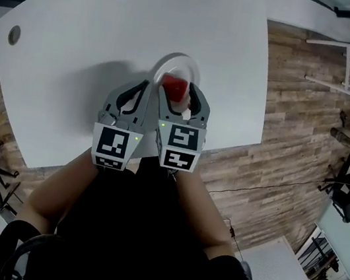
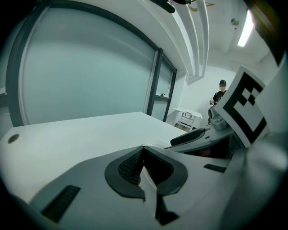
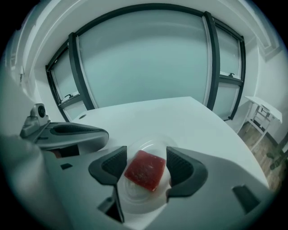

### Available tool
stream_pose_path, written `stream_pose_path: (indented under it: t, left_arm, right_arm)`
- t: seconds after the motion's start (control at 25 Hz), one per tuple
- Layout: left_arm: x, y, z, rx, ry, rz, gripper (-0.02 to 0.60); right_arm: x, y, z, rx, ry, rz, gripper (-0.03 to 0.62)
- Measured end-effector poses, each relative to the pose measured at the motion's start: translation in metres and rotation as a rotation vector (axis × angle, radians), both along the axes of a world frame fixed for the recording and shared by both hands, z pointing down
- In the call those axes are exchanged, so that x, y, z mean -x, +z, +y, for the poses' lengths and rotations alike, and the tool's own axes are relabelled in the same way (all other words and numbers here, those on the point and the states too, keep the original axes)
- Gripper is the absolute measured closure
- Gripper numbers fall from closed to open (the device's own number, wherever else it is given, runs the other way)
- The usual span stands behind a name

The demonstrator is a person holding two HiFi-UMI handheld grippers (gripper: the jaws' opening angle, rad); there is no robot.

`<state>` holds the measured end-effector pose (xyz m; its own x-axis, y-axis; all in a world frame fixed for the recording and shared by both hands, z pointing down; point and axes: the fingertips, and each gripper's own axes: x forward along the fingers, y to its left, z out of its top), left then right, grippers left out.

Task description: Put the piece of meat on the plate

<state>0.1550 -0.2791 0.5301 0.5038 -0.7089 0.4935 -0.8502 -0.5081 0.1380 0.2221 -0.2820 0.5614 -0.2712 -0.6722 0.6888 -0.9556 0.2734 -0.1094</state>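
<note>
Right gripper (image 3: 146, 162) has its jaws at a narrow spread, clamped on the meat (image 3: 145, 170), one dark ribbed pad on each side of it. The meat sits right over the middle of the plate (image 3: 140, 197). I honestly can't tell whether its underside is already touching the plate or hanging just above it. The plate is near the front edge of the white table (image 3: 180, 117).

Left gripper (image 2: 143, 155) is pinched closed with nothing in it, parked just beside the right one (it looks like it's only along for the ride).

So I'd say we're at the put-down step and the carrying is basically done. The next move calls for easing down until the meat clearly rests on the plate, then spreading the jaws and backing off straight, so the pads don't drag it sideways or tip it off the rim.

The meat itself is a red, blocky chunk with flat faces and fairly crisp edges, and a few pale flecks on top. It's tilted a bit in the grip. My guess is it's firm (it isn't squishing between the pads), so it should drop free cleanly.
</note>
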Motion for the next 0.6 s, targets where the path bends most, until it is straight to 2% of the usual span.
stream_pose_path:
  t: [0.32, 0.4, 0.6]
  left_arm:
    - [0.004, -0.027, 0.005, -0.062, -0.001, 0.001, 0.581]
    - [0.004, -0.036, 0.006, -0.084, 0.001, 0.001, 0.582]
    - [0.001, -0.063, 0.012, -0.142, 0.000, 0.014, 0.583]
  right_arm:
    - [0.002, -0.035, 0.010, -0.084, -0.006, -0.036, 0.322]
    - [-0.001, -0.048, 0.011, -0.126, 0.005, -0.033, 0.383]
    - [-0.007, -0.082, 0.019, -0.214, 0.020, -0.057, 0.430]
